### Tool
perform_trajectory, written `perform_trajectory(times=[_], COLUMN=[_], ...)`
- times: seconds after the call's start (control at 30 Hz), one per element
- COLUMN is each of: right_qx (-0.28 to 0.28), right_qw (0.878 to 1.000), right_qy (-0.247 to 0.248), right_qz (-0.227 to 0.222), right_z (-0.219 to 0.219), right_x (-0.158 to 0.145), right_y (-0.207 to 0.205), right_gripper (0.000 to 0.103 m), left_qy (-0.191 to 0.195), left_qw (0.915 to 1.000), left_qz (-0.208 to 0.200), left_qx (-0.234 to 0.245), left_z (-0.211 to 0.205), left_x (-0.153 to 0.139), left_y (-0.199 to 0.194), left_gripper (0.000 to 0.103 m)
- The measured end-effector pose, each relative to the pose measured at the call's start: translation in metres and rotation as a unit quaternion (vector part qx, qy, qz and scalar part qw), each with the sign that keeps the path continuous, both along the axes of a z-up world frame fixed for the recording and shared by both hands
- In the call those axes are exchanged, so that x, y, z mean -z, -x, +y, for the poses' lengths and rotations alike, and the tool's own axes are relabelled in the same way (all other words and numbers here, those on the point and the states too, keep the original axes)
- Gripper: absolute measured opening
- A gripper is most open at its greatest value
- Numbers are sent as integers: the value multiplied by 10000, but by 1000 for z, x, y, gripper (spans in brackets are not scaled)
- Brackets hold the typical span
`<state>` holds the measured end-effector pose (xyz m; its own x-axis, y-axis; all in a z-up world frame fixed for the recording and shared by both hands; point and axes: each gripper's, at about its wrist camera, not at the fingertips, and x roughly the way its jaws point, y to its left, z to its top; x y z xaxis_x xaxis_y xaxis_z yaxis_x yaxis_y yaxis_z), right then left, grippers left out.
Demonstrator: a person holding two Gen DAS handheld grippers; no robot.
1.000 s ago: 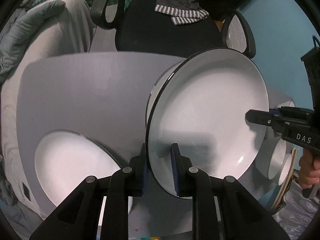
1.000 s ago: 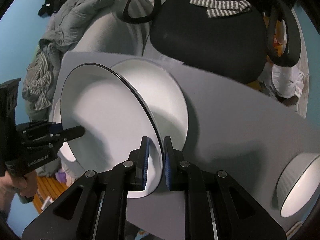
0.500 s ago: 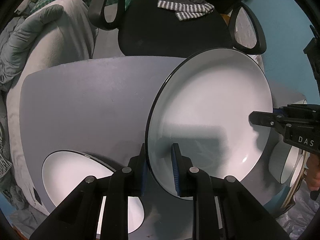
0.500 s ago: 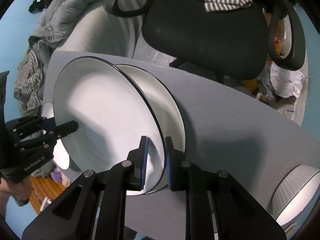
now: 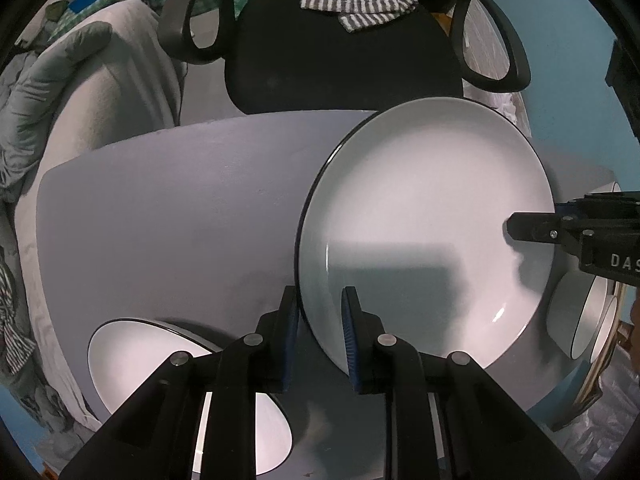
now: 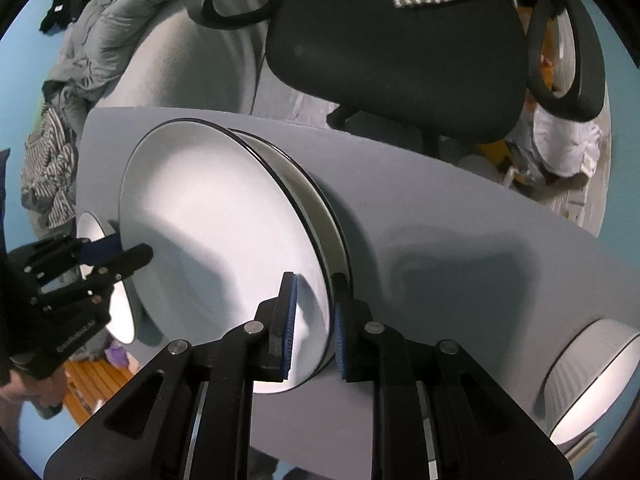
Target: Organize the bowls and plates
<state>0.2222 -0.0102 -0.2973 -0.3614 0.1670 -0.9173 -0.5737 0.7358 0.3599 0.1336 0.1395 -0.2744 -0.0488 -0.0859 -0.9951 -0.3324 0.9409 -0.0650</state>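
Where legible, "DAS" on right tongs (image 5: 528, 227)

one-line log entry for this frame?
left tool: gripping plate rim | right tool: opening, rim between pads | plate: atop second plate

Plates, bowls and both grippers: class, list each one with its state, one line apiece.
Top plate: on the lower plate, rim between both grippers' jaws.
Lower plate: flat on the table.
Left gripper: shut on the rim.
Right gripper: jaws opening around the rim.
Ribbed bowl: upright, untouched.
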Motion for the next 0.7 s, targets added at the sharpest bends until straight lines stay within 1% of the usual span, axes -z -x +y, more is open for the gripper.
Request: perform_trajectory(times=[0.07,0.13,0.33,0.37,0.4,0.47,0.57,0.6,0.63,0.67,0.7], right_qx=[18,22,-58,-57,-46,-22,-77,-118,-170,-209,-203], right_qw=[9999,9998,9984,9982,9980,9978,9972,9969,9962,9958,9961], right_qy=[85,183,547,578,622,648,736,779,846,863,830], right_qz=[98,106,126,126,123,142,63,-16,-132,-217,-203], right_z=[3,6,13,12,13,13,15,15,15,16,15], right_x=[-2,-3,-2,-1,-2,-3,-6,-7,-9,-11,-12], right_y=[1,1,3,3,3,3,5,6,6,5,5], right_gripper=[29,33,34,34,34,38,40,41,45,45,45], left_qy=[-38,-58,-142,-152,-153,-129,-120,-61,-59,-71,-60], left_qw=[10000,10000,9998,9998,9997,9997,9996,9996,9996,9995,9995], left_qz=[20,31,64,60,48,17,33,-7,-17,-12,-18], left_qx=[-22,-35,-95,-132,-170,-224,-240,-271,-292,-314,-319], left_z=[-1,-1,1,3,4,5,6,7,7,7,8], left_x=[3,2,0,-1,-2,-4,-5,-6,-7,-8,-9], left_y=[1,2,8,11,13,19,24,27,29,31,33], left_gripper=[23,25,27,32,38,45,47,51,51,51,51])
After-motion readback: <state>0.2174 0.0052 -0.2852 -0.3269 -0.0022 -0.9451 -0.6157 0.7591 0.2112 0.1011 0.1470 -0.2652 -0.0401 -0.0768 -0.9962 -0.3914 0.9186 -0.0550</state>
